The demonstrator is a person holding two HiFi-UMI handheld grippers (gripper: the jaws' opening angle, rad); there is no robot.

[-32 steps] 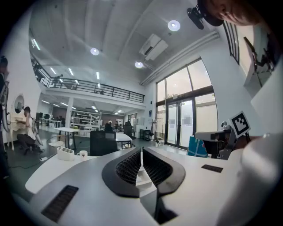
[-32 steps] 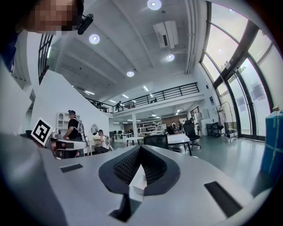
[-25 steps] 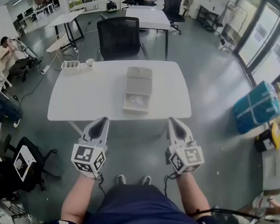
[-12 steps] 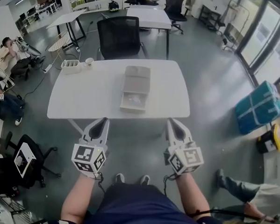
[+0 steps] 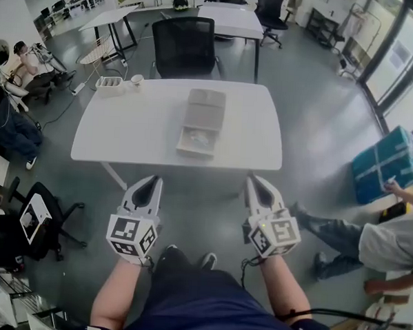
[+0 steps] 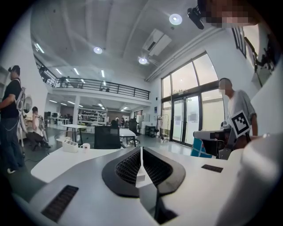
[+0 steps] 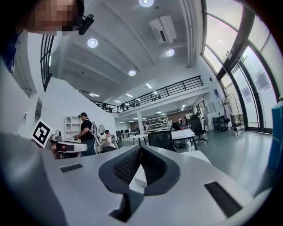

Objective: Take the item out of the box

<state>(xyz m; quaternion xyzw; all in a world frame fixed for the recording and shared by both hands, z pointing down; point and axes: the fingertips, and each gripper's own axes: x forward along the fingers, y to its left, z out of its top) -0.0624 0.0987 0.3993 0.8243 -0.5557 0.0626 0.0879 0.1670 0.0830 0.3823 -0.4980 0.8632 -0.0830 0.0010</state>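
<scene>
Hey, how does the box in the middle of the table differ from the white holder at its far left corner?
The box is beige and lies open with its lid folded back, while the white holder is white and stands upright beside a mug. The box is plainly larger than the white holder. The box sits mid-table and the white holder near the far left corner. Both rest on the white table.

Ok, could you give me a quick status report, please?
Left gripper and right gripper both shut, empty, short of the table. Box open, item inside. Path to it clear.
</scene>
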